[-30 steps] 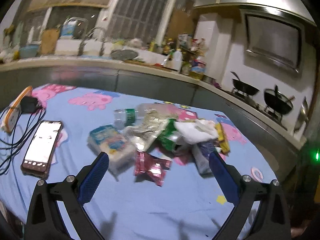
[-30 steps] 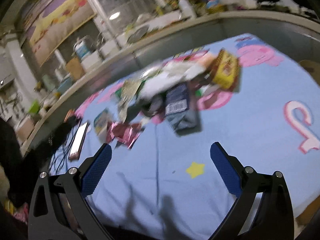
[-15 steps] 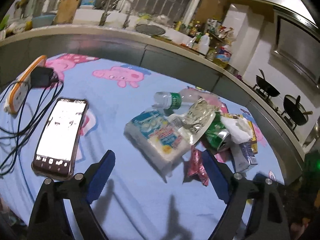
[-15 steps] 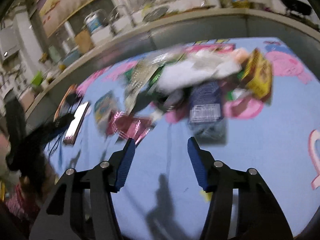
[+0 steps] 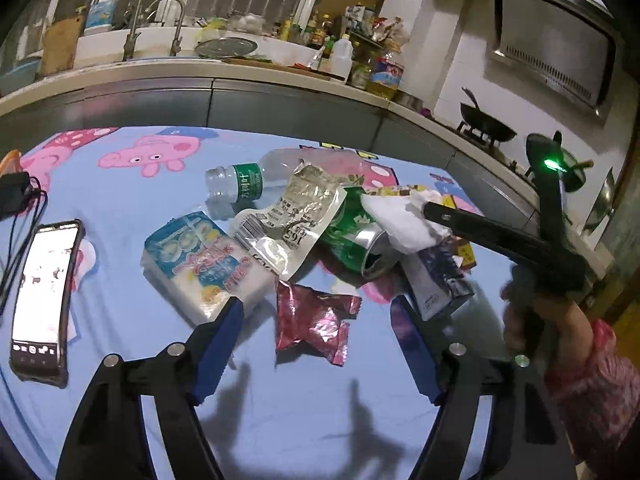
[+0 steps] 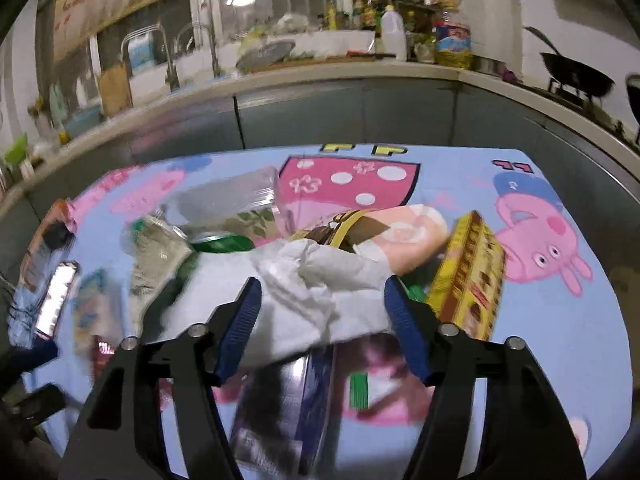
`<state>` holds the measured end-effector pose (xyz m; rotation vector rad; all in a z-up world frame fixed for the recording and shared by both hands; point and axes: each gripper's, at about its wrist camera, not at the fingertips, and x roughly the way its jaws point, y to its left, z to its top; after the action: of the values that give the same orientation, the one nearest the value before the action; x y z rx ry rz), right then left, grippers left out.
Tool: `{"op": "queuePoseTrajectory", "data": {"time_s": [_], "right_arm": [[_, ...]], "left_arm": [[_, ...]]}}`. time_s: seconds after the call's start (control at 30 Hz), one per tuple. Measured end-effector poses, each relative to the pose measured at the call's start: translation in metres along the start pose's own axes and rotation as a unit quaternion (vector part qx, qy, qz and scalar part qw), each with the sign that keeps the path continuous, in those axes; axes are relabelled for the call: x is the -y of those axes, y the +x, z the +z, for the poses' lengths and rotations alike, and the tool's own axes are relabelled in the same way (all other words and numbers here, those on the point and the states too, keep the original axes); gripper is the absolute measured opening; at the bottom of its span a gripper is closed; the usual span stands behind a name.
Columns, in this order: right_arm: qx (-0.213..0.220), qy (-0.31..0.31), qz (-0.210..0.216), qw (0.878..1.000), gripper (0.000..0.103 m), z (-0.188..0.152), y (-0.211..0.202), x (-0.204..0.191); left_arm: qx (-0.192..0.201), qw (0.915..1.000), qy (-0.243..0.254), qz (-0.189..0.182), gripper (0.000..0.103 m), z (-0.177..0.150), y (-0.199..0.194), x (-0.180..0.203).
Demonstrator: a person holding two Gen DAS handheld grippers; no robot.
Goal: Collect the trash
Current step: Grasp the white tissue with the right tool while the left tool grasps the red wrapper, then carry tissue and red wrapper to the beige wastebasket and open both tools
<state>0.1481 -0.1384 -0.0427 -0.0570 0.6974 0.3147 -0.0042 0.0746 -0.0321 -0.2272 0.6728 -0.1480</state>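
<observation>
Blue cartoon tablecloth (image 5: 120, 208) strewn with trash; kitchen counter (image 5: 240, 76) behind

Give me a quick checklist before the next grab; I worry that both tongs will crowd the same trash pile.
1. Right tongs around the crumpled white paper tissue, jaws just closing in: ok.
2. Pads already pressing the tissue: cannot tell.
3. Left tongs around the crinkled pink foil wrapper, jaws just narrowing but not touching it: ok.
4. Left tongs clear of the white-and-blue plastic tissue pack: not ok, the left finger overlaps its corner.
5. Black smartphone with lit screen away from both tongs: ok.
6. A bin for the trash in view: not ok, none seen.
</observation>
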Motion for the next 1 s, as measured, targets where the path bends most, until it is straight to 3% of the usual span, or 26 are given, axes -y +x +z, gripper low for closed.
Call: {"op": "queuePoseTrajectory", "data": {"time_s": [0.03, 0.2, 0.4, 0.67, 0.7, 0.73, 0.77, 0.83, 1.0], "right_arm": [[-0.005, -0.004, 0.011, 1.0, 0.009, 0.001, 0.005, 0.0], [0.061, 0.028, 0.032, 0.997, 0.008, -0.004, -0.037, 0.012], [0.102, 0.084, 0.044, 0.99, 0.008, -0.045, -0.103, 0.049], [0.049, 0.143, 0.03, 0.988, 0.008, -0.107, -0.112, 0.088], [0.037, 0.154, 0.028, 0.987, 0.008, -0.114, -0.108, 0.093], [0.03, 0.16, 0.028, 0.986, 0.008, -0.118, -0.104, 0.094], [0.024, 0.166, 0.03, 0.985, 0.008, -0.121, -0.101, 0.097], [0.018, 0.178, 0.036, 0.983, 0.008, -0.126, -0.098, 0.102], [0.039, 0.193, 0.039, 0.98, 0.008, -0.125, -0.108, 0.117]], "left_arm": [[-0.001, 1.0, 0.004, 0.006, 0.073, -0.001, 0.0, -0.001], [-0.02, 0.9996, 0.004, 0.019, 0.067, -0.002, 0.008, -0.01], [-0.069, 0.9975, -0.01, -0.008, 0.051, -0.007, 0.035, -0.008], [-0.092, 0.994, -0.059, -0.003, 0.05, -0.008, 0.061, -0.017], [-0.093, 0.9936, -0.064, -0.003, 0.046, -0.008, 0.063, -0.018], [-0.092, 0.9935, -0.066, 0.0, 0.025, -0.008, 0.064, -0.017], [-0.105, 0.9921, -0.067, -0.018, 0.011, -0.008, 0.067, -0.015], [-0.112, 0.9901, -0.076, -0.036, 0.01, -0.01, 0.066, -0.011], [-0.108, 0.9907, -0.038, -0.075, 0.01, -0.005, 0.053, 0.022]]}}
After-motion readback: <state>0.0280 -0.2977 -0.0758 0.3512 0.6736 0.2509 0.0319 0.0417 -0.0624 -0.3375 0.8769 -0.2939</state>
